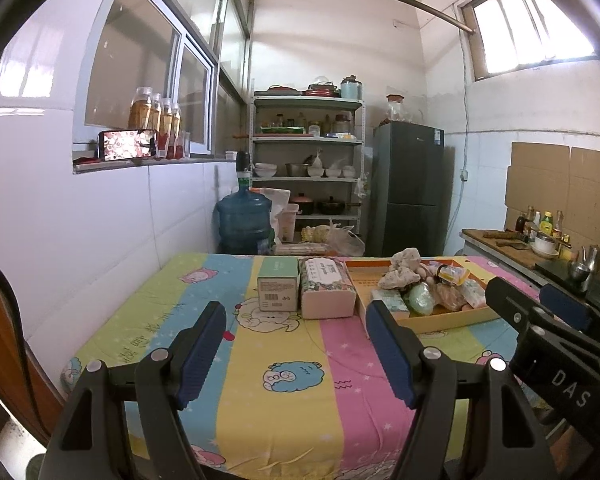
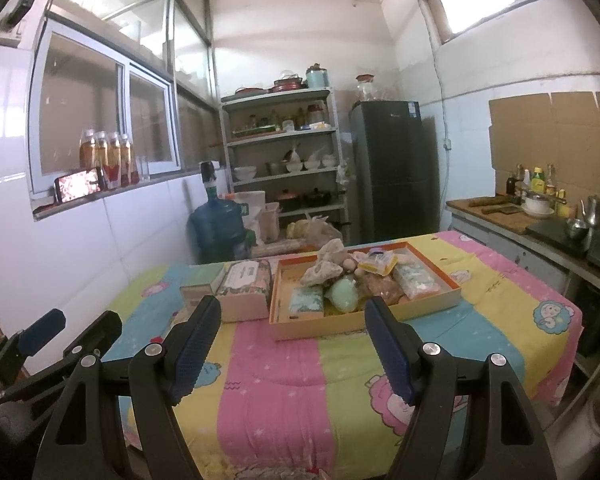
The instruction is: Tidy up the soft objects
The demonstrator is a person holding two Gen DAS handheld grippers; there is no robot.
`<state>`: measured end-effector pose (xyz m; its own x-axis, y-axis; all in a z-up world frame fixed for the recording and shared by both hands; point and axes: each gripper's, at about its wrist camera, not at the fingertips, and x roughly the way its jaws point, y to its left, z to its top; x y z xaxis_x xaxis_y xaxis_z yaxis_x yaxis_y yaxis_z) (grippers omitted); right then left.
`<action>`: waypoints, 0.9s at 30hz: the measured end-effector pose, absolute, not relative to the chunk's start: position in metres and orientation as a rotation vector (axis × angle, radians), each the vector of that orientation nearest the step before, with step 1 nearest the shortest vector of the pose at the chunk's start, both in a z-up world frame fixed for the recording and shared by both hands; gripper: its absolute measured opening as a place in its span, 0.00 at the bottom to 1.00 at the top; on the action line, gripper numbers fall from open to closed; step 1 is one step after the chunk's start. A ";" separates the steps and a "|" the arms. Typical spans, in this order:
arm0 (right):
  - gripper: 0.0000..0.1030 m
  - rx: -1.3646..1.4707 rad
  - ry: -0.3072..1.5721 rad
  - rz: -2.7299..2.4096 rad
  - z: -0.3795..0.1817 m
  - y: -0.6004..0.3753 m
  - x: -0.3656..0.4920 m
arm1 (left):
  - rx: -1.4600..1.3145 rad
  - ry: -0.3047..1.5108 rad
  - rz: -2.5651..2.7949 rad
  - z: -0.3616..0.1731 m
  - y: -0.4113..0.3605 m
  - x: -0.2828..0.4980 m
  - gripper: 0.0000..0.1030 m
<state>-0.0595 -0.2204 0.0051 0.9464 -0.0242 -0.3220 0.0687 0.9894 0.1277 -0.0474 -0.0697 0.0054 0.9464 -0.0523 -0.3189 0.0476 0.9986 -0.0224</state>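
Note:
An orange shallow tray sits on the striped cartoon tablecloth and holds a pile of soft things: a beige plush, a green round pouch, packets and tissue packs. Left of it stand a floral tissue box and a green carton. My left gripper is open and empty above the cloth, short of the boxes. My right gripper is open and empty, short of the tray's near wall. Each gripper shows at the other view's edge.
A blue water jug, a metal shelf with dishes and a dark fridge stand behind the table. A counter with bottles and a kettle runs along the right. A white tiled wall with a window sill is at the left.

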 end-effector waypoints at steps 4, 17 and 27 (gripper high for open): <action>0.74 0.139 0.328 -0.047 0.005 -0.220 -0.060 | -0.014 0.326 -0.052 0.005 -0.069 -0.047 0.70; 0.74 0.139 0.326 -0.044 0.007 -0.219 -0.062 | -0.013 0.325 -0.051 0.005 -0.070 -0.048 0.70; 0.74 0.138 0.327 -0.041 0.008 -0.218 -0.062 | -0.011 0.326 -0.052 0.005 -0.070 -0.048 0.70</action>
